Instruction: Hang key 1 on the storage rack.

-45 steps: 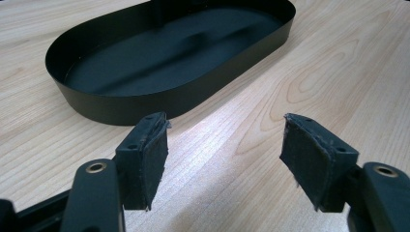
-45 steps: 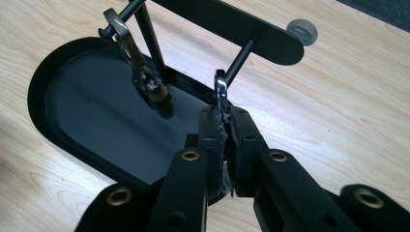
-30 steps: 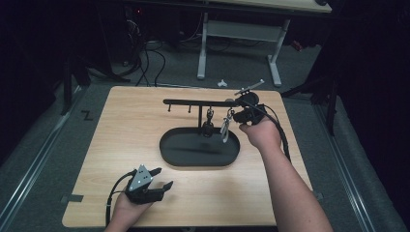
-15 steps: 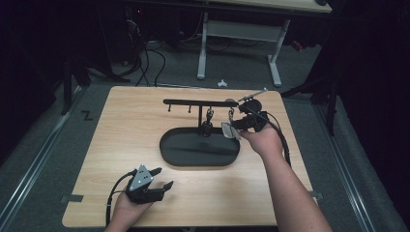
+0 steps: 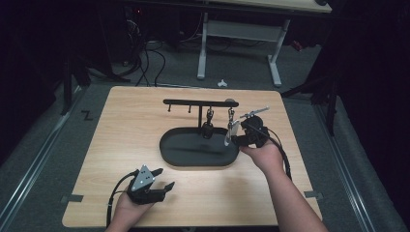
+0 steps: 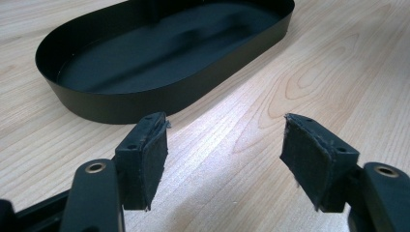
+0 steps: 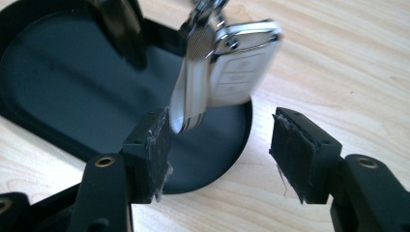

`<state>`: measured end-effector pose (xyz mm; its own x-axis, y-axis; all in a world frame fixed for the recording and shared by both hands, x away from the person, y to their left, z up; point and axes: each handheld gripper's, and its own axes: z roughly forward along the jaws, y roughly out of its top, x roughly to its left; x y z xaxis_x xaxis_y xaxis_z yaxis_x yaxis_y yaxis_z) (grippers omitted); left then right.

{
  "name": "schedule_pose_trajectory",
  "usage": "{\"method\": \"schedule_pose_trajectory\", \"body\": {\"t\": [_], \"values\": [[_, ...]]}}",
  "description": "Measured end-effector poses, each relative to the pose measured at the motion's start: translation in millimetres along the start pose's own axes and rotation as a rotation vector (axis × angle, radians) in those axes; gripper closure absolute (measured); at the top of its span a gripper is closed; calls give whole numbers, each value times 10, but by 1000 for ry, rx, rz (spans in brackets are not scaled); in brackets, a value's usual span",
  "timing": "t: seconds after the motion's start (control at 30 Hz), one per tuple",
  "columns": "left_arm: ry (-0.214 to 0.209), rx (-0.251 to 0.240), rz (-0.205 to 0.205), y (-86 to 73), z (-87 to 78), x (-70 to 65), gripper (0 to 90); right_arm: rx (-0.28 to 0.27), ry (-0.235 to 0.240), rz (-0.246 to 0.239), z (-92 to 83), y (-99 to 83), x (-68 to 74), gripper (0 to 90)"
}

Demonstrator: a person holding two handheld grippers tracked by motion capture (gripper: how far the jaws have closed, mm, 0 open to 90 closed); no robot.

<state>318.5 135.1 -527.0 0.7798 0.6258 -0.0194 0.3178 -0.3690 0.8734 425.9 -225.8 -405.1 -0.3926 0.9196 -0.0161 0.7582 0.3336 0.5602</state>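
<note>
We find the car key fob (image 7: pixel 241 63) hanging by its ring from a hook on the black rack (image 5: pixel 198 102), just above and ahead of the right tool (image 5: pixel 240 134). In the right gripper view it dangles free, its silver side piece just above that tool's left-hand pad (image 7: pixel 154 145), while the other pad stands well apart from it. The jaws have just been opening and nothing is clamped between them. We judge this to be a release: the fob's weight now rests on the hook, which is why it hangs straight down over the end of the oval black tray (image 7: pixel 58 72).

A second, darker key (image 5: pixel 208 126) hangs from the neighbouring hook, farther from the right tool, near the rack's central post. The tray sits under both, presumably to catch whatever slips.

The left tool (image 5: pixel 153 186) rests low on the tabletop (image 5: pixel 121 135), near the person's edge and well clear of the rack. Its jaws stand wide and empty, with the tray's wall (image 6: pixel 145 104) ahead of them. We take it to be parked, having no part in the hanging.

The remaining hooks, far from the right tool, carry nothing.
</note>
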Motion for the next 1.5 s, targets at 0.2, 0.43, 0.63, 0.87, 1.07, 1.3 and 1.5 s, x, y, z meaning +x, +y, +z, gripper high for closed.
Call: {"method": "schedule_pose_trajectory", "body": {"t": [0.2, 0.43, 0.63, 0.87, 1.07, 1.3, 1.5], "values": [[-3, 9, 8, 2, 12, -12, 335, -22, 18, 3, 33, -224, 20, 389], [-11, 24, 1, 8, 24, -26, 338, -83, 37, -3, 0, -604, 43, 373], [-14, 34, 4, 10, 34, -46, 338, -114, 23, 6, 2, -929, 20, 370], [-15, 49, 6, 4, 55, -66, 339, -169, 14, 23, 23, -1271, -35, 352], [-9, 40, -17, 11, 29, -74, 340, -230, 12, 44, 27, -1607, -85, 312], [18, 30, -48, 6, -28, -85, 340, -277, -11, 15, -113, -1955, -155, 282], [41, 10, -82, 22, -48, -89, 338, -358, -21, 63, -210, -1994, -283, 248]]}}
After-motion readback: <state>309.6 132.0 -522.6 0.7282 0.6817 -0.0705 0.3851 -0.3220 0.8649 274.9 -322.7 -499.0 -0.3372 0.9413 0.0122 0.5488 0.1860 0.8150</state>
